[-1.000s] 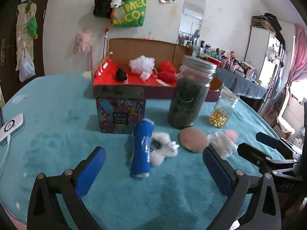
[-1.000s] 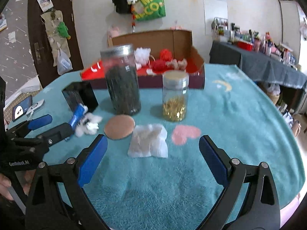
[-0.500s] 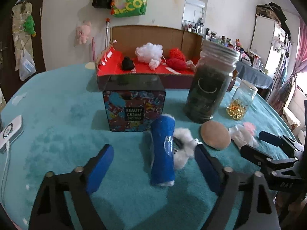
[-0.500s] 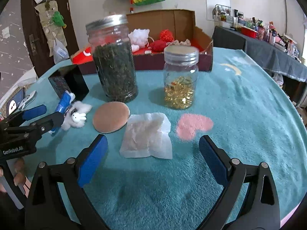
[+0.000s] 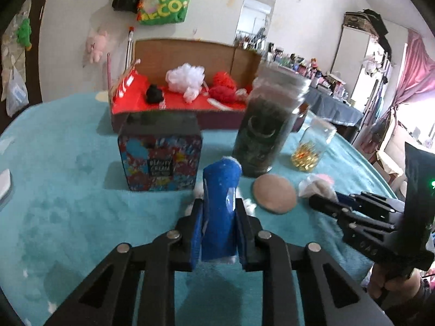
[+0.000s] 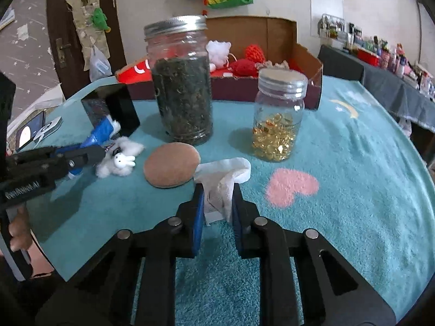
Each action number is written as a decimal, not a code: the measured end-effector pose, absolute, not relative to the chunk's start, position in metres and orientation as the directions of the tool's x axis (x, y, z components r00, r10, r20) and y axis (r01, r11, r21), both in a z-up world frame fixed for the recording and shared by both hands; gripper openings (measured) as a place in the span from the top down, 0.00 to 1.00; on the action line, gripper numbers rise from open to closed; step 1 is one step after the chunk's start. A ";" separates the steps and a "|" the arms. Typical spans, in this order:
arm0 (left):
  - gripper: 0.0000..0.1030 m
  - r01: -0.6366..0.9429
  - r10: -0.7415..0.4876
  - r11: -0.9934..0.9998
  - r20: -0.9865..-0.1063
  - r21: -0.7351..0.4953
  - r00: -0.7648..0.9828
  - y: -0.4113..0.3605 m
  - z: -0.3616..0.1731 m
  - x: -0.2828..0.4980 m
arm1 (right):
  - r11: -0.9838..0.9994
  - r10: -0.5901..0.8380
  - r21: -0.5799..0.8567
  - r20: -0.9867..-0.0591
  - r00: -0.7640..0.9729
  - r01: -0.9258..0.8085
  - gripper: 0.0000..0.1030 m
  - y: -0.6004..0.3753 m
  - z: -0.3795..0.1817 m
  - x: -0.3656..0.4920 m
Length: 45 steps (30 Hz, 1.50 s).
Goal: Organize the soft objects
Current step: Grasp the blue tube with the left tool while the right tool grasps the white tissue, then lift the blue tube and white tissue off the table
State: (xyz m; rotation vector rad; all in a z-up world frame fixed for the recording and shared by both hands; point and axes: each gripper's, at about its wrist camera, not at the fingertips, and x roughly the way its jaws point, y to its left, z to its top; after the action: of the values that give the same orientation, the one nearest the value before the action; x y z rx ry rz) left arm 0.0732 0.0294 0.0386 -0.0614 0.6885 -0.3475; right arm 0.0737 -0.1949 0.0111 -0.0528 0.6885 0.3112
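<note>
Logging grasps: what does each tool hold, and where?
Left tool, closing: blue roll, near end. Right tool: white tissue, bunched near edge.

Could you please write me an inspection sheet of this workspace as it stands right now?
Surface: teal fleece cloth over the table, pink heart printed on it.
Job's things: blue roll, white tissue, fluffy white toy, tan round pad; cardboard box holds pompoms.
Clutter: tea jar, capsule jar, printed tin.
Grippers: left gripper closing, pads on the blue roll; right gripper shut on the white tissue.
Cables: nothing seen.
Surroundings: green bag on wall, crowded side table.
</note>
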 end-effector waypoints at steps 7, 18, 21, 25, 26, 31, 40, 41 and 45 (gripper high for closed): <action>0.78 0.391 -0.420 0.901 -0.592 -0.186 0.687 0.004 0.052 0.074 | 0.936 0.321 0.075 -0.589 0.742 -0.345 0.83 -0.187 0.029 0.067; 0.78 0.413 -0.440 0.889 -0.616 -0.197 0.653 -0.012 0.046 0.086 | 0.925 0.349 0.090 -0.583 0.734 -0.368 0.83 -0.186 0.034 0.070; 0.78 0.413 -0.439 0.889 -0.619 -0.196 0.652 -0.012 0.045 0.086 | 0.925 0.349 0.088 -0.584 0.733 -0.371 0.83 -0.186 0.034 0.070; 0.78 0.407 -0.438 0.891 -0.617 -0.201 0.653 -0.008 0.045 0.086 | 0.925 0.349 0.092 -0.588 0.729 -0.369 0.83 -0.188 0.033 0.069; 0.78 0.405 -0.444 0.889 -0.618 -0.214 0.649 -0.005 0.045 0.086 | 0.925 0.351 0.097 -0.590 0.728 -0.368 0.83 -0.190 0.033 0.069; 0.78 0.369 -0.435 0.897 -0.621 -0.242 0.652 0.018 0.044 0.083 | 0.931 0.340 0.104 -0.598 0.725 -0.351 0.83 -0.200 0.031 0.068; 0.78 0.293 -0.361 0.932 -0.633 -0.214 0.685 0.057 0.046 0.078 | 0.951 0.288 0.094 -0.616 0.733 -0.294 0.83 -0.225 0.026 0.068; 0.78 0.280 -0.347 0.937 -0.638 -0.207 0.687 0.062 0.045 0.078 | 0.954 0.281 0.093 -0.619 0.733 -0.286 0.83 -0.228 0.025 0.068; 0.78 0.252 -0.314 0.949 -0.664 -0.190 0.679 0.076 0.039 0.077 | 0.962 0.257 0.092 -0.636 0.728 -0.259 0.83 -0.240 0.021 0.069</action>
State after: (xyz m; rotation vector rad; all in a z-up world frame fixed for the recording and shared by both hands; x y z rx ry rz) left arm 0.0767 0.0759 0.0386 -0.0857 0.7608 -0.3179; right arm 0.0693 -0.2401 0.0210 -0.0033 0.7001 0.2840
